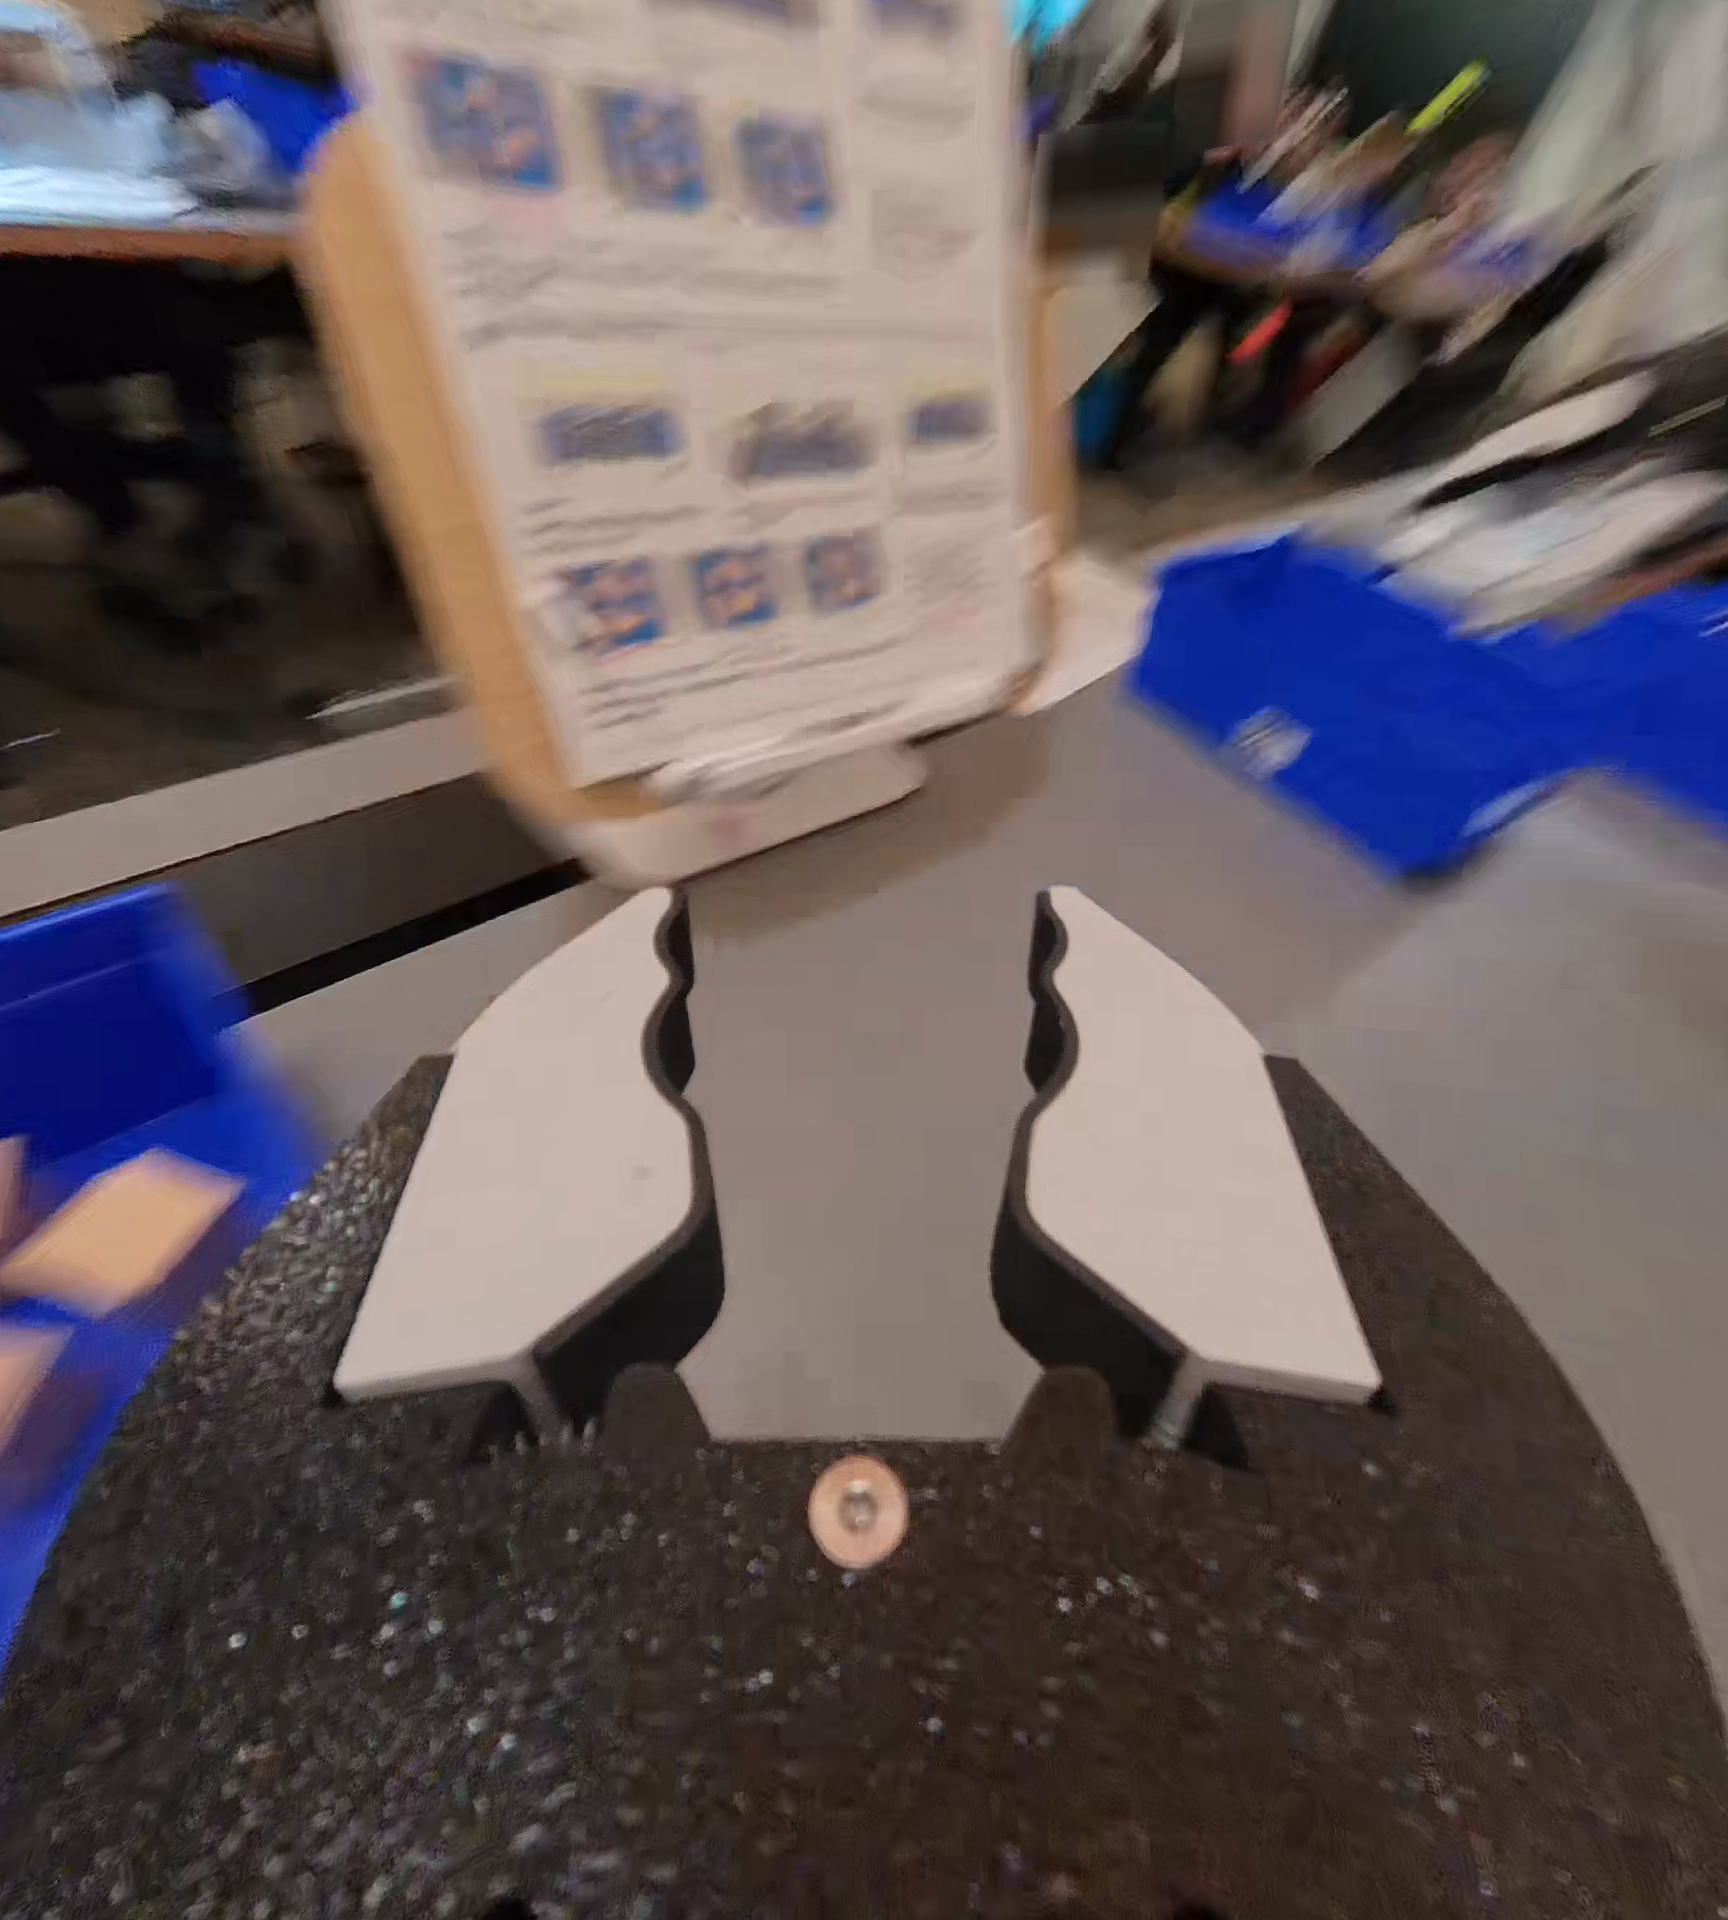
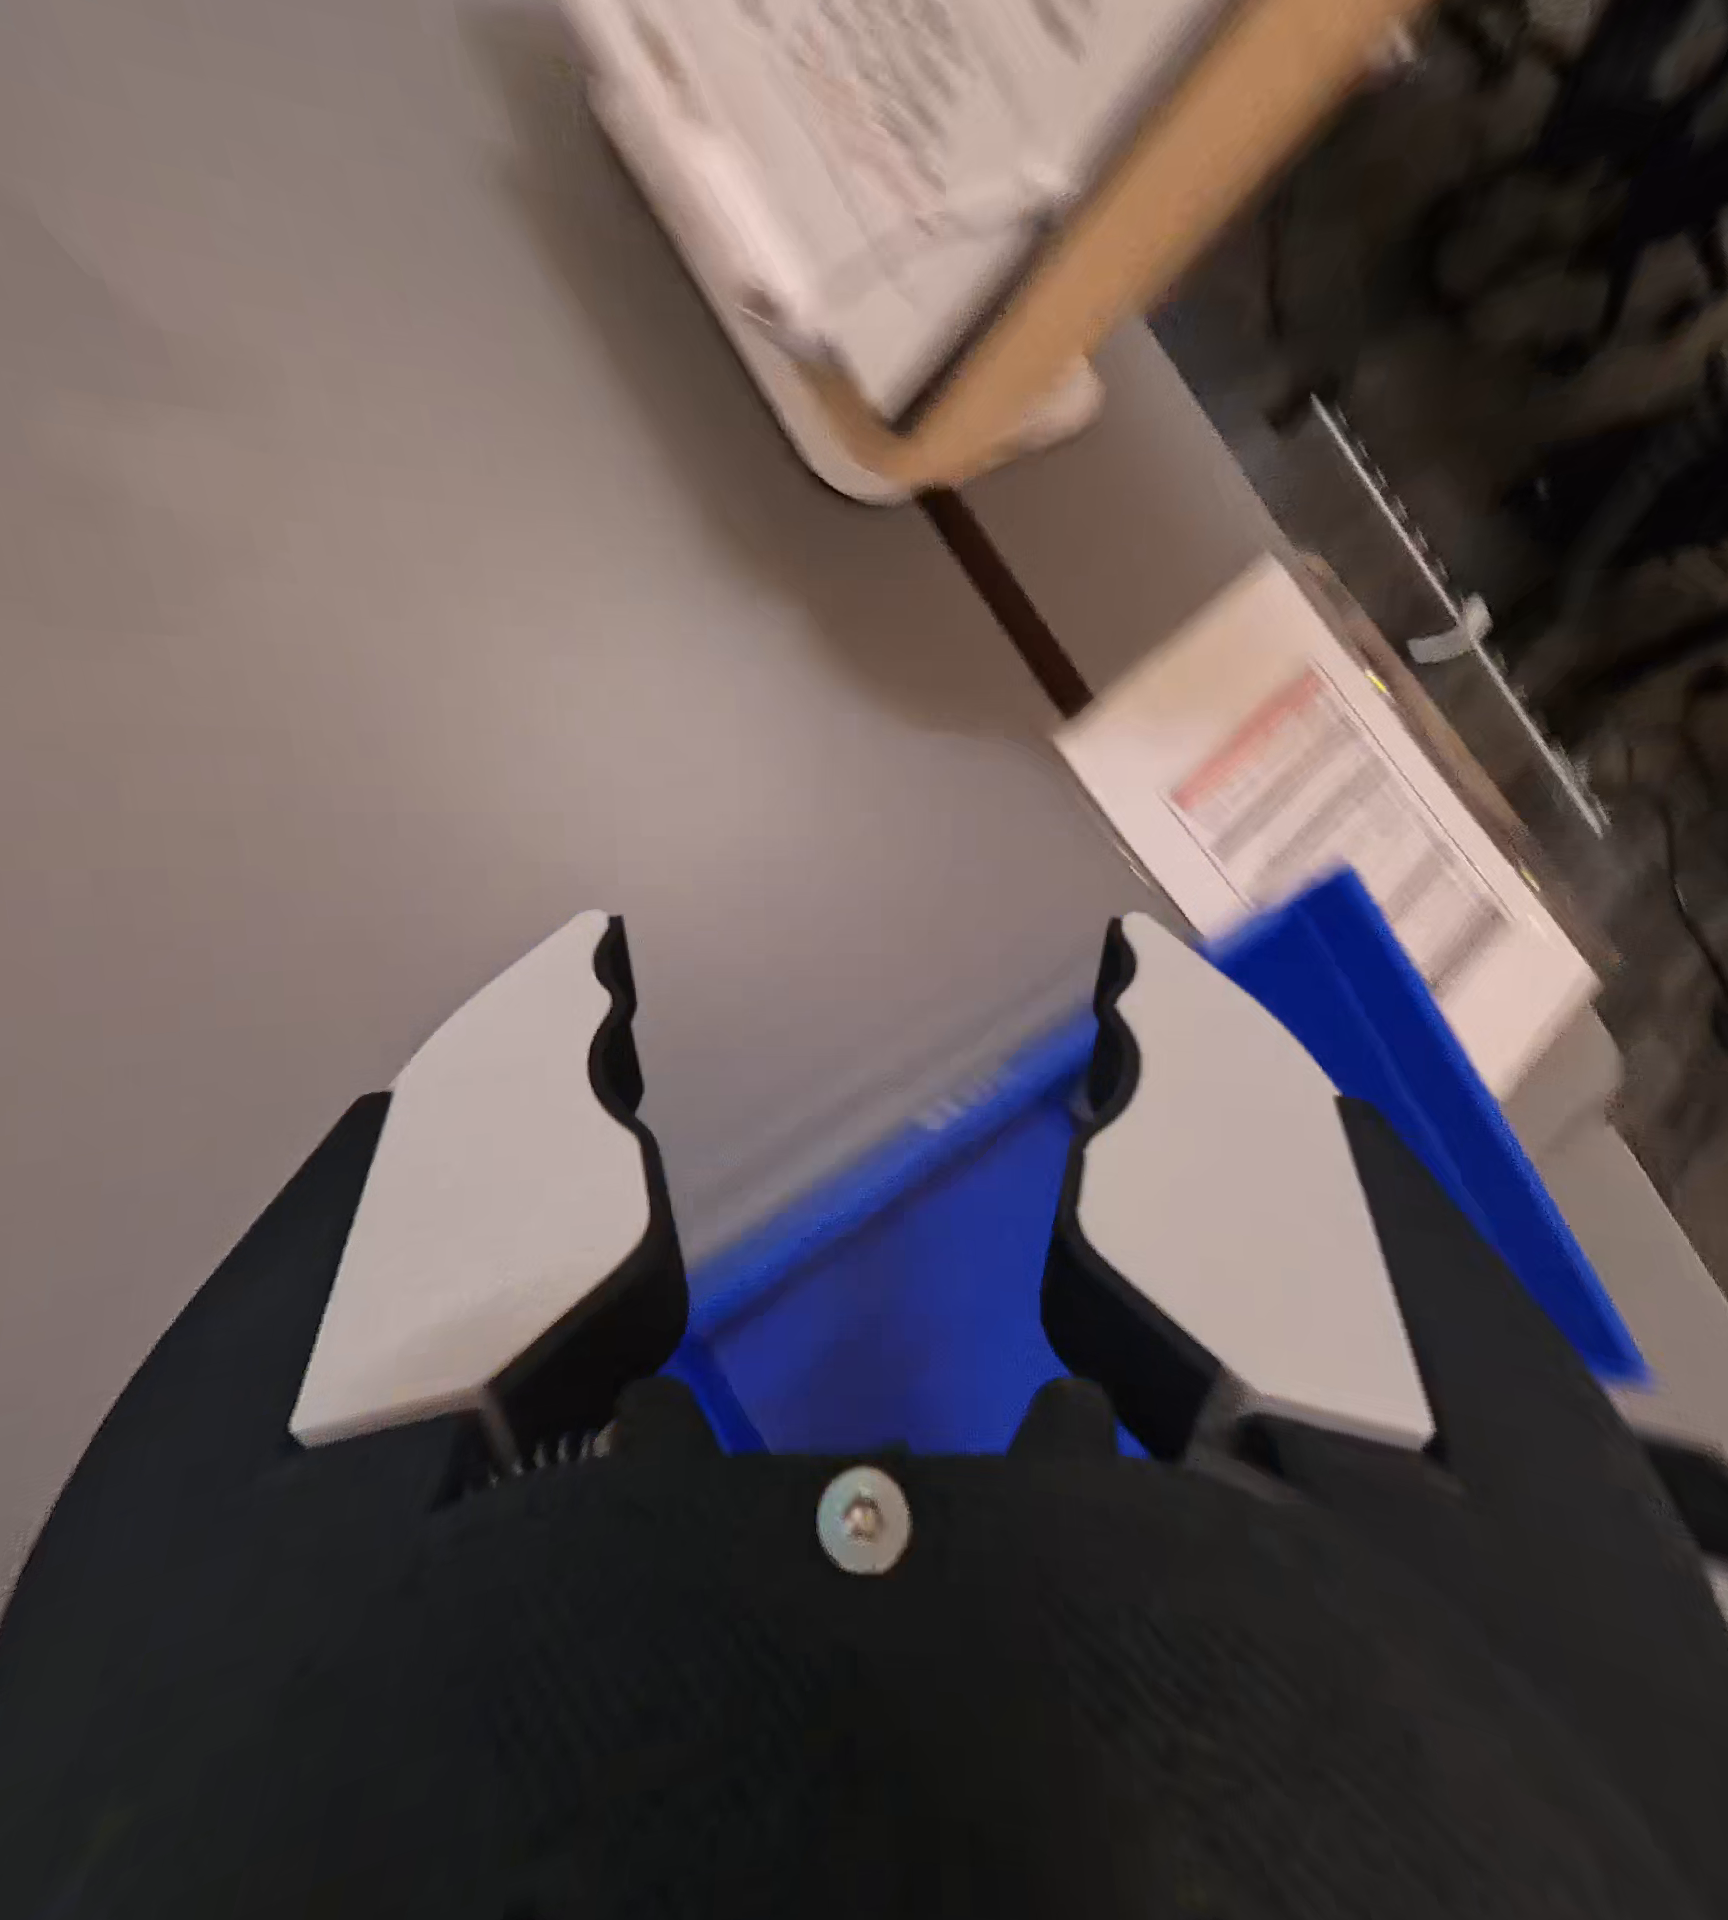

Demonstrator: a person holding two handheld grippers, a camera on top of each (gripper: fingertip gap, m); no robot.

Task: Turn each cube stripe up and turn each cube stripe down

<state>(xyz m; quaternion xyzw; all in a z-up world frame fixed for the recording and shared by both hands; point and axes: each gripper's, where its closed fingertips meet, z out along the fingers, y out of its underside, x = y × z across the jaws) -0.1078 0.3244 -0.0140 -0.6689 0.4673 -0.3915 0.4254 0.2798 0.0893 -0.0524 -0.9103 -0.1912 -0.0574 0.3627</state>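
On the grey table (image 1: pixel 1255 1143), a blue bin (image 1: pixel 29 1039) holding blurred tan cubes (image 1: pixel 112 1226) sits left of the wide, empty left gripper (image 1: pixel 860 914), while another blue bin (image 2: pixel 891 1299) lies under the wide, empty right gripper (image 2: pixel 865 935).

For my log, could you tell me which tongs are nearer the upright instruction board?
Left, as far as I can judge. The left tongs point at the instruction board just ahead; the right tongs sit farther back.

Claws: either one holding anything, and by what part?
Nothing held. Left claw is open over bare table; right claw is open above a blue bin.
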